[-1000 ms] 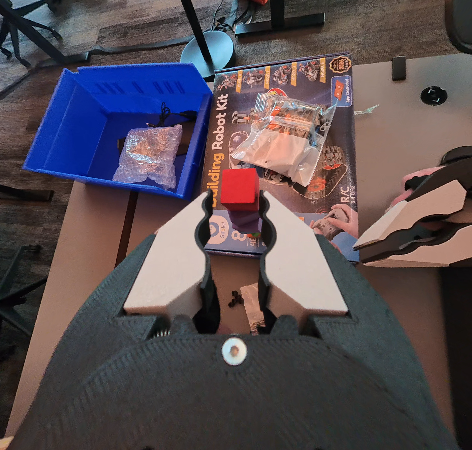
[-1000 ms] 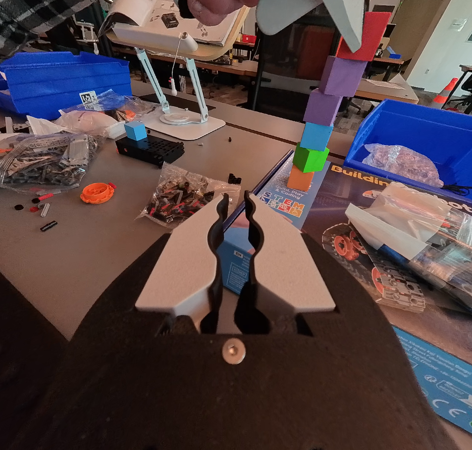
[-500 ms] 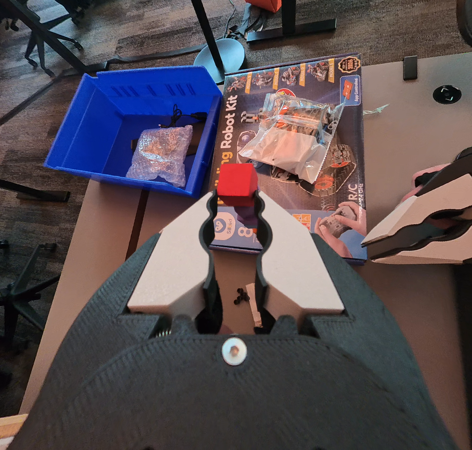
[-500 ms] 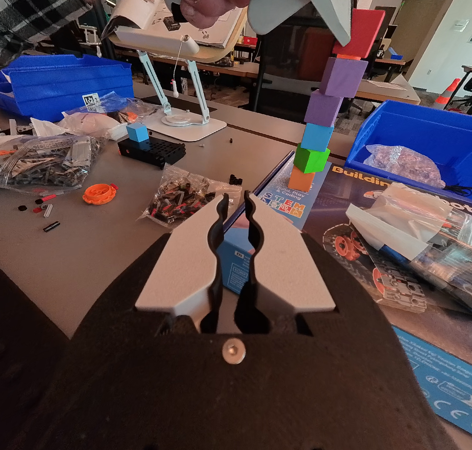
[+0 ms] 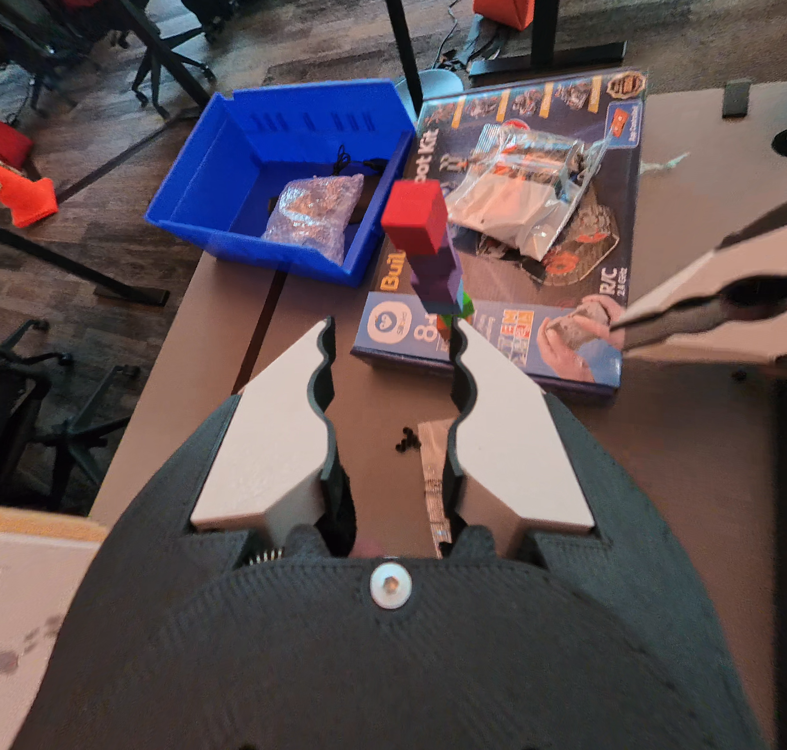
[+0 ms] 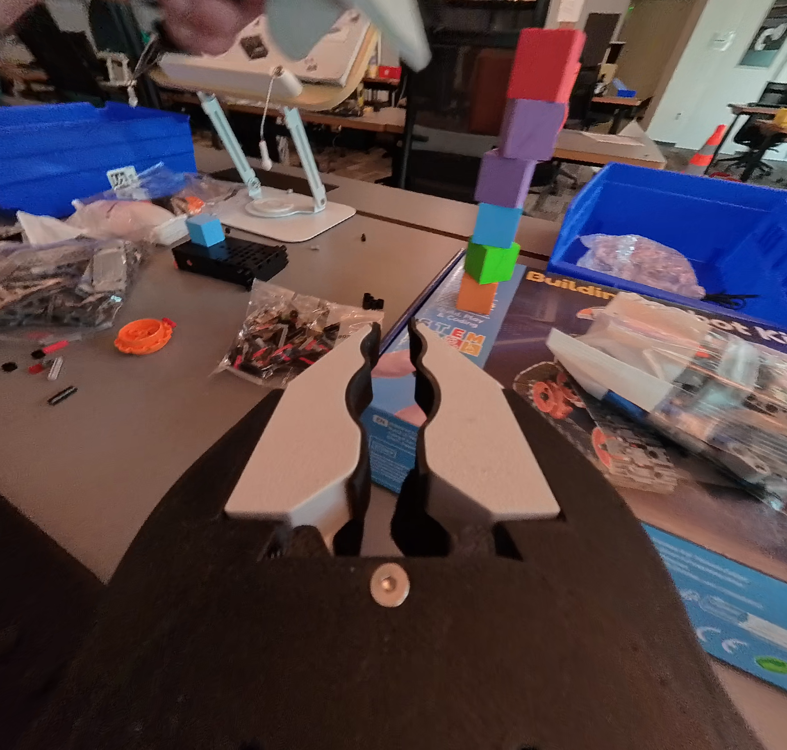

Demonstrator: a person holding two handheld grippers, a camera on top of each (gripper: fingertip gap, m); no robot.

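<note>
A tower of several coloured blocks stands on a robot kit box (image 5: 468, 146), with a red block (image 5: 415, 214) on top. In the right wrist view the red block (image 6: 545, 65) sits above two purple blocks (image 6: 532, 129), a blue, a green (image 6: 492, 261) and an orange one. My left gripper (image 5: 392, 329) is open and empty, pulled back from the tower. Its blurred fingers (image 6: 340, 18) hang up and left of the tower. My right gripper (image 6: 392, 328) is shut and empty, low over the box's near corner (image 6: 532, 316). It also shows in the left wrist view (image 5: 617, 329).
A blue bin (image 5: 238, 167) with a bubble-wrap bag (image 5: 311, 214) stands beside the box. A bag of parts (image 5: 519, 201) lies on the box. On the table are parts bags (image 6: 289, 333), an orange wheel (image 6: 142, 336), a light blue cube (image 6: 205, 229) on a black block, and a white stand (image 6: 277, 209). My right tips are about 15 cm from the red block (image 5: 415, 214), my left tips only 5 cm.
My left gripper has let go of the red block on top of the tower, opened wide and drawn back and away. The right gripper has stayed put.
</note>
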